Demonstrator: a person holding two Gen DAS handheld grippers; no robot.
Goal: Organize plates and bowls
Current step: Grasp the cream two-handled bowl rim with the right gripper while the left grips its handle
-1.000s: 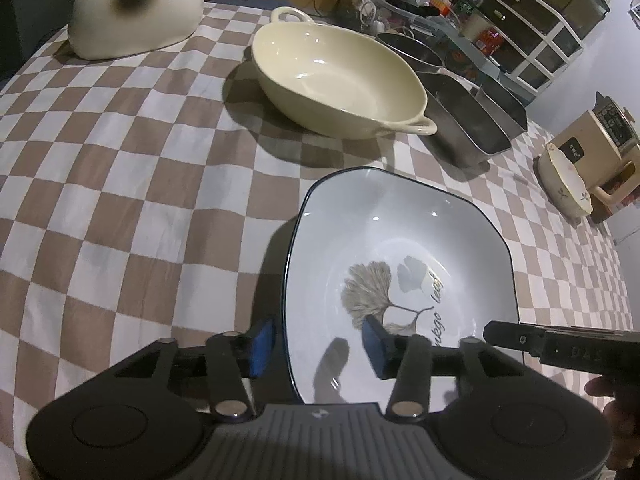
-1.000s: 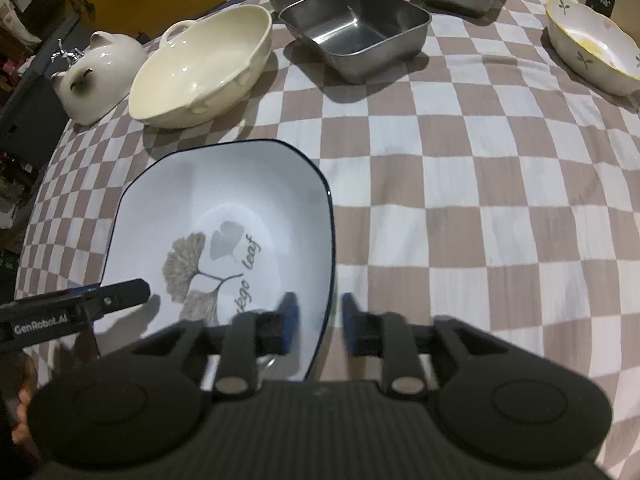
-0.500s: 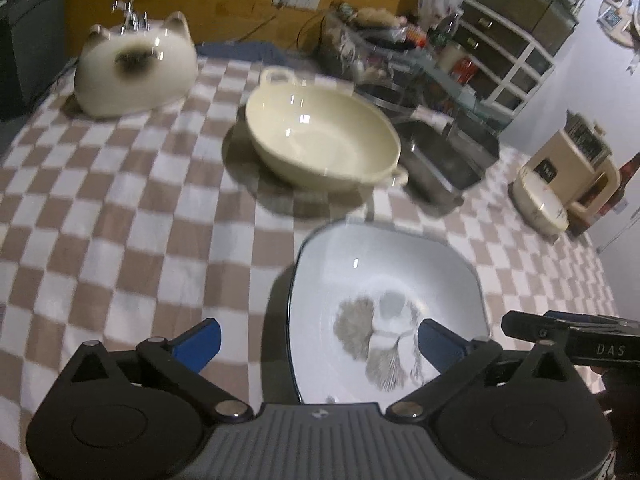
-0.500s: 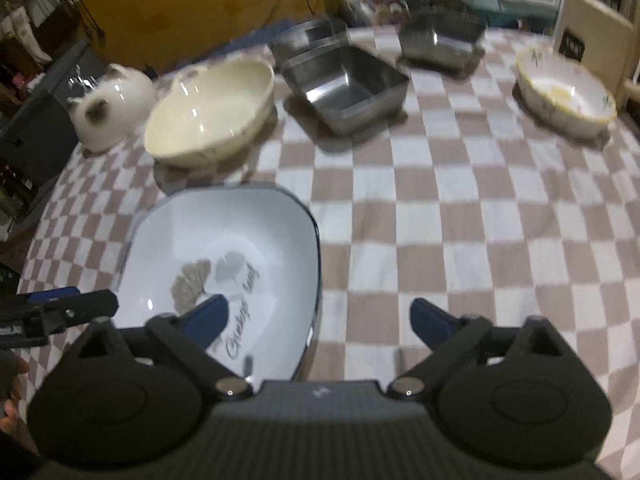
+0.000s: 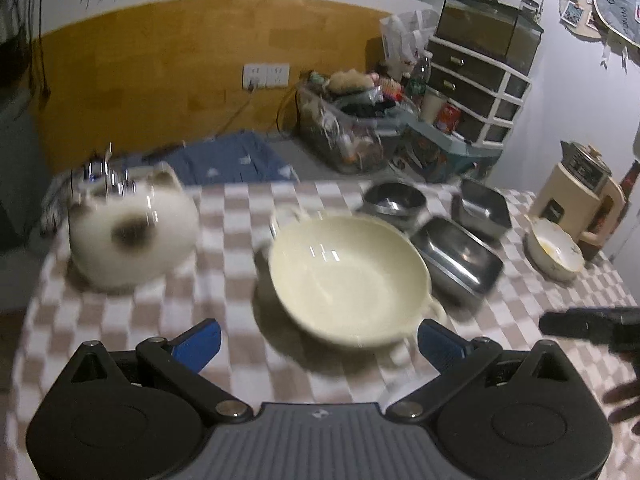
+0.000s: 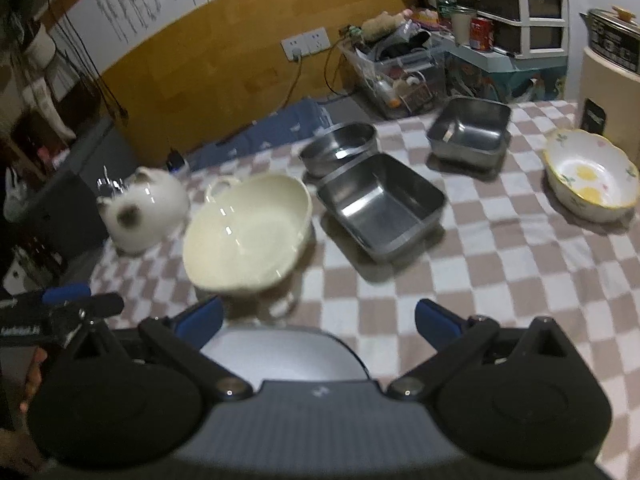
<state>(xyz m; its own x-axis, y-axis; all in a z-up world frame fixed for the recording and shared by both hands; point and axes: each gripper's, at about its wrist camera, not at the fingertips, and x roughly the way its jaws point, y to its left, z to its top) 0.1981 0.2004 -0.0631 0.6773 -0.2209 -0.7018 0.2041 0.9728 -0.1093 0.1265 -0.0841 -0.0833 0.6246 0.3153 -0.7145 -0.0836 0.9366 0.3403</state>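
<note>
A cream two-handled bowl [image 5: 346,278] sits mid-table on the checked cloth, also in the right wrist view [image 6: 248,234]. The white square plate with a dark rim [image 6: 280,354] lies just under my right gripper [image 6: 318,320], mostly hidden by it. A rectangular steel tray [image 6: 380,204], a round steel bowl [image 6: 338,150] and a square steel bowl [image 6: 468,126] stand behind. A flowered bowl [image 6: 590,176] sits at the right. My left gripper [image 5: 318,342] is open and empty above the cream bowl's near side. My right gripper is open and empty.
A white cat-shaped ceramic pot [image 5: 132,232] stands at the table's left. A beige kettle [image 5: 580,196] stands at the far right edge. A clear bin of clutter [image 5: 344,136] and a drawer unit [image 5: 476,76] lie beyond the table.
Both grippers opened, let go of the square plate on the table, and pulled up and back. The view now tilts toward the cream bowl and steel dishes.
</note>
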